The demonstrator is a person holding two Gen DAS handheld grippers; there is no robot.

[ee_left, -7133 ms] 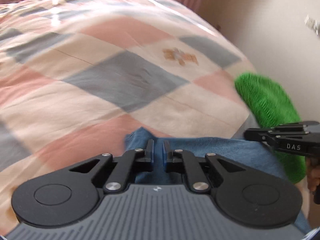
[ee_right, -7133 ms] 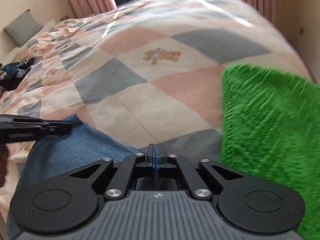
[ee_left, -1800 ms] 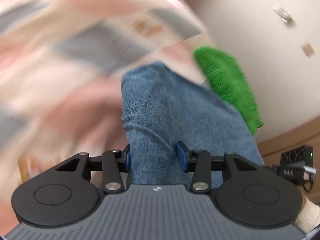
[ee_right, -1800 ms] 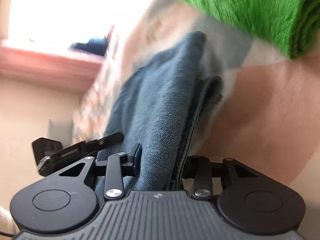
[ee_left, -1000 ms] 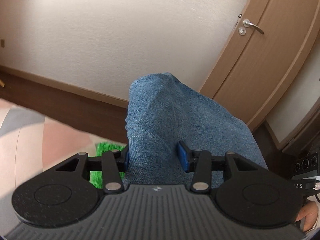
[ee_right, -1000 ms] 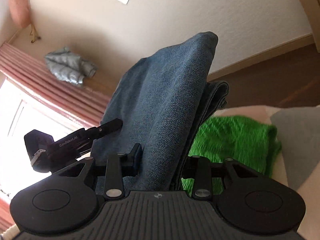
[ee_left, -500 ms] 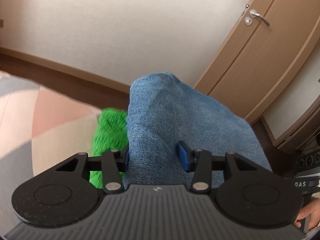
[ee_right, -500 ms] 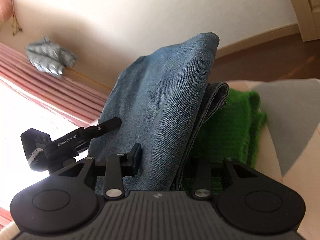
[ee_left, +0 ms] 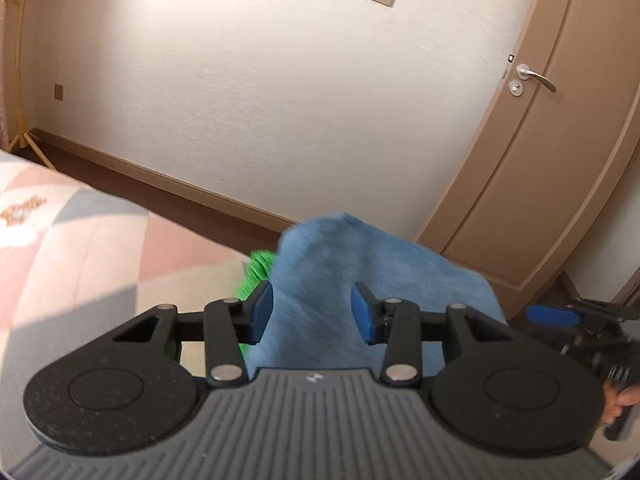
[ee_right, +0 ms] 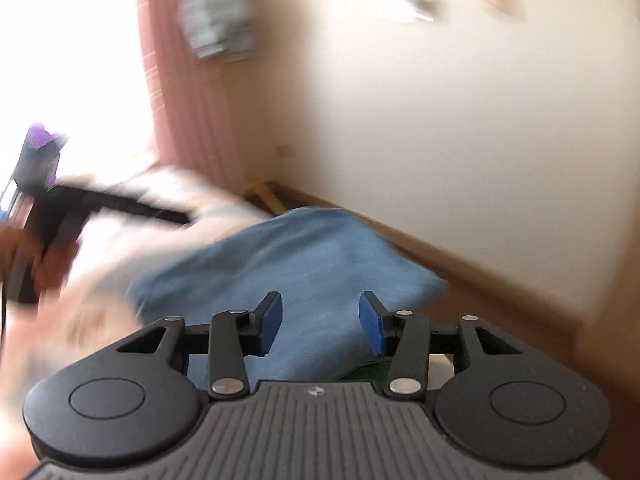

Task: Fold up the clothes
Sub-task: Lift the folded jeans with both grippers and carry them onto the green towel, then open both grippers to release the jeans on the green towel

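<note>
The folded blue jeans (ee_left: pixel 380 280) lie over a folded green towel (ee_left: pixel 256 276) at the corner of the bed. My left gripper (ee_left: pixel 311 312) is open, and the blurred jeans run between its blue pads without being pinched. My right gripper (ee_right: pixel 320 320) is also open and sits just above the jeans (ee_right: pixel 288 264), holding nothing. Under its right finger a sliver of the green towel (ee_right: pixel 372 370) shows. The right gripper (ee_left: pixel 560 316) also appears at the right edge of the left wrist view, off the cloth. The right wrist view is heavily blurred.
The checked pink, grey and cream bedspread (ee_left: pixel 80 260) fills the left. Beyond the bed edge are dark floor, a cream wall and a wooden door (ee_left: pixel 540 160) at the right. A hand (ee_left: pixel 618 400) grips the right tool. Pink curtains (ee_right: pixel 188 100) hang by a bright window.
The jeans were carried upright, pinched in both grippers, to the bed corner. They now lie lower on the green towel. Both grippers have let go, and the right one is swinging away.
</note>
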